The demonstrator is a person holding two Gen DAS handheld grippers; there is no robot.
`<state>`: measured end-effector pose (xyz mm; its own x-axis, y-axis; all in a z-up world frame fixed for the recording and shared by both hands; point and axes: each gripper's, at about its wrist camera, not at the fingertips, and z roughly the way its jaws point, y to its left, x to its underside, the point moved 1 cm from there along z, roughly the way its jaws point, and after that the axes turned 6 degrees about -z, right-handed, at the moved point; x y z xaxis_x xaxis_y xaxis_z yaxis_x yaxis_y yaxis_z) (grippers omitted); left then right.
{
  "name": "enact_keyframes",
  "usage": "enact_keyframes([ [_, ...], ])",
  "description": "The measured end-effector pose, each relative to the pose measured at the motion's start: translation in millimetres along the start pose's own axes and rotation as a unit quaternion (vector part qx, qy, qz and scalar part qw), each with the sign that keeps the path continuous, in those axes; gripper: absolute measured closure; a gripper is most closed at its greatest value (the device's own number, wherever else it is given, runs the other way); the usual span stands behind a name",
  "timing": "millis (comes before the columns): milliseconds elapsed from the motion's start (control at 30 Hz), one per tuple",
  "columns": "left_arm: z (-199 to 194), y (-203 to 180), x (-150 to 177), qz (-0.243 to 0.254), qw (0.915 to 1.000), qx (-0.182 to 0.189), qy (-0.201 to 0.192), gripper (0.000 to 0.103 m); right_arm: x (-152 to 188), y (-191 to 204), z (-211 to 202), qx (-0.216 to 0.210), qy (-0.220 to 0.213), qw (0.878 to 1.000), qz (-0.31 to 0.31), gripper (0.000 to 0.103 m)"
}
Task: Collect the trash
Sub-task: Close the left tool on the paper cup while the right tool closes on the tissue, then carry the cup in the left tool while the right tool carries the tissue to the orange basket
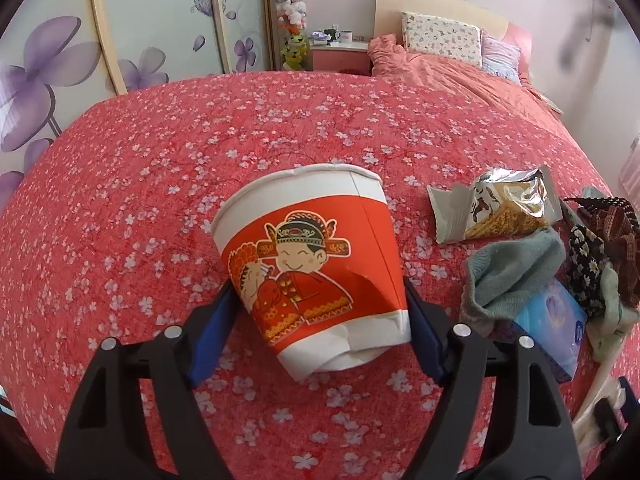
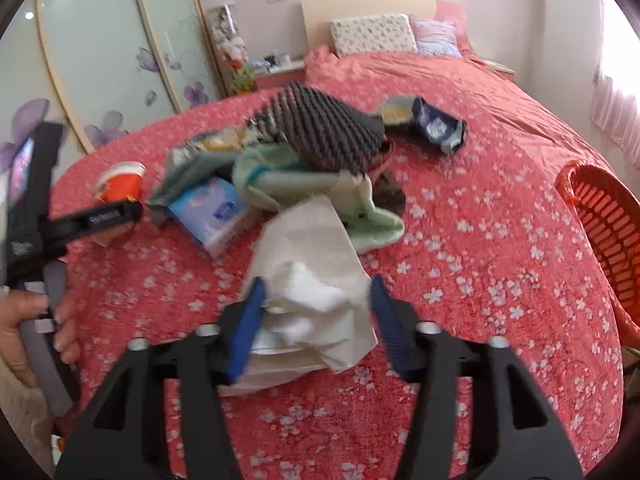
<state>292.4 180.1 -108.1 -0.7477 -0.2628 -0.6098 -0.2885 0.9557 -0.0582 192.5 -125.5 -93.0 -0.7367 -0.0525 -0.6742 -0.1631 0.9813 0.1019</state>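
The paper cup point(image 1: 310, 264), dented low on its side, is pinched between the closed-in pads of the left gripper point(image 1: 320, 320) near the bed's point(image 1: 120, 200) left edge, while crumpled tissue paper point(image 2: 316, 280) is seen between the right gripper's point(image 2: 316, 312) spread fingers, contact not discernible through blur. Beyond, a clothes pile point(image 2: 320, 160) hides part of a snack wrapper point(image 1: 496, 208); an orange basket point(image 2: 604, 232) is cropped at the right edge, bare bedspread between

Black hand-held gripper point(image 1: 316, 312), blue finger pads point(image 1: 210, 326), silver screws
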Motion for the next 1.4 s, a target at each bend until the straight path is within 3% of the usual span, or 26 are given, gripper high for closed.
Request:
enact_keyframes([
  [233, -33.4, 2.1, 5.4, 0.014, 0.9993, 0.004, -0.034, 0.027, -0.1, -5.8, -16.7, -0.018, -0.014, 1.000, 0.003, 0.065],
  [500, -79.0, -13.3, 8.0, 0.029, 0.9969, 0.032, -0.065, 0.027, -7.3, -19.5, -48.4, -0.005, -0.055, 0.998, 0.000, 0.066],
  [933, -147.5, -91.9, 23.2, 0.088, 0.9846, 0.118, -0.094, 0.027, -17.3, -77.6, -96.9, 0.051, -0.125, 0.990, 0.032, 0.066],
  [1400, -172.8, -197.4, 49.5, 0.159, 0.9639, 0.199, -0.079, 0.027, -6.0, -161.6, -117.7, 0.123, -0.153, 0.976, 0.091, 0.066],
])
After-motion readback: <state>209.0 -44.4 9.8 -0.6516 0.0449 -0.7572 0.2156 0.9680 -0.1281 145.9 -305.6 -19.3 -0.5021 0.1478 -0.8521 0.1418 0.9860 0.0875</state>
